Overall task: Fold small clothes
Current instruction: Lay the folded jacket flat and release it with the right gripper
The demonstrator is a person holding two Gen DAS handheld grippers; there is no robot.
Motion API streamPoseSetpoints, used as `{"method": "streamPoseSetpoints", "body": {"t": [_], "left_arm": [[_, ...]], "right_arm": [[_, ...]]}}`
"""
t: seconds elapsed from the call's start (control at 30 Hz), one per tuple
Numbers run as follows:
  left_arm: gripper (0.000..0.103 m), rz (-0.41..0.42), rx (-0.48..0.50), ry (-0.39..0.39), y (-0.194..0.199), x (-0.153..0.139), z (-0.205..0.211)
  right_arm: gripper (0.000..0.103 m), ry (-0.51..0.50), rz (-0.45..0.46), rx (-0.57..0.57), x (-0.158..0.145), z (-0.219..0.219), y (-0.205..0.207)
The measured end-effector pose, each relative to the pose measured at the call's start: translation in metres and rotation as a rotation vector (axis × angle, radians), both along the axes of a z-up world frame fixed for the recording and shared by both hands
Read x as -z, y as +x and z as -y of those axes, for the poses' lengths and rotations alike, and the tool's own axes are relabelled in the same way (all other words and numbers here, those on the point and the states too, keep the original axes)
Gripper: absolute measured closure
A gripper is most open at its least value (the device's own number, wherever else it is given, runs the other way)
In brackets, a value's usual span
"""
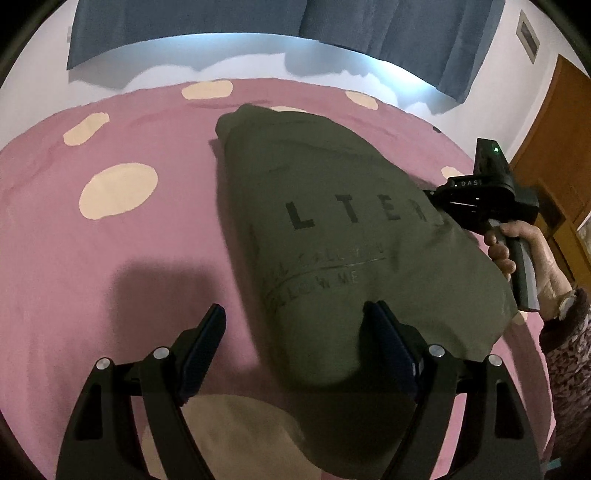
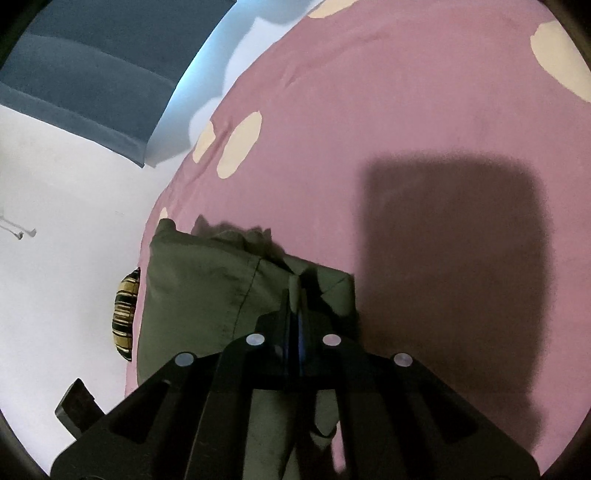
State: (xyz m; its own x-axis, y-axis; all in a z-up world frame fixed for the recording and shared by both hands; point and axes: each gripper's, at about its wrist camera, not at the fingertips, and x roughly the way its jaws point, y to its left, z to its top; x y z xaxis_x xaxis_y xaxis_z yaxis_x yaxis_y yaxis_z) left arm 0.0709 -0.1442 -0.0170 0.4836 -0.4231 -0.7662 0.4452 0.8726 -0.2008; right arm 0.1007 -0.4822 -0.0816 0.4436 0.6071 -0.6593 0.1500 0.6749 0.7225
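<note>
An olive green shirt (image 1: 332, 229) with dark lettering lies partly folded on the pink bed cover (image 1: 110, 240). My left gripper (image 1: 295, 317) is open and holds nothing, its right finger resting over the shirt's near edge. My right gripper (image 2: 295, 291) is shut on a fold of the shirt (image 2: 207, 288) and lifts that edge above the cover. In the left wrist view the right gripper (image 1: 436, 201) meets the shirt's right side, held by a hand.
The pink bed cover (image 2: 406, 110) has cream dots. Blue curtains (image 1: 258, 33) hang beyond the bed's far edge. A wooden door (image 1: 554, 155) stands at the right. A striped object (image 2: 125, 314) lies beyond the bed edge.
</note>
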Motion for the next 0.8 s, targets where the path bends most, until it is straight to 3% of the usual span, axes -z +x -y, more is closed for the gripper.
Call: {"method": "streamPoseSetpoints", "body": {"t": [0.27,0.37,0.43,0.5,0.7,0.8], "left_arm": [[0.022,0.012,0.005,-0.034,-0.001,-0.004,-0.006],[0.022,0.026,0.01,-0.072,-0.008,-0.012,-0.015],[0.022,0.051,0.02,-0.111,-0.019,-0.019,-0.025],[0.022,0.086,0.044,-0.127,-0.035,-0.025,-0.035],[0.022,0.129,0.139,-0.052,-0.089,-0.02,-0.048],[0.022,0.109,0.113,0.014,-0.096,-0.004,-0.041]], "right_arm": [[0.099,0.074,0.015,0.037,-0.008,0.01,-0.01],[0.083,0.095,0.033,0.065,-0.021,0.02,-0.024],[0.064,0.099,0.042,0.072,-0.031,0.025,-0.041],[0.058,0.079,0.056,0.054,-0.043,0.025,-0.065],[0.05,0.059,0.073,0.043,-0.062,0.019,-0.145],[0.05,0.075,0.071,0.036,-0.062,0.012,-0.172]]}}
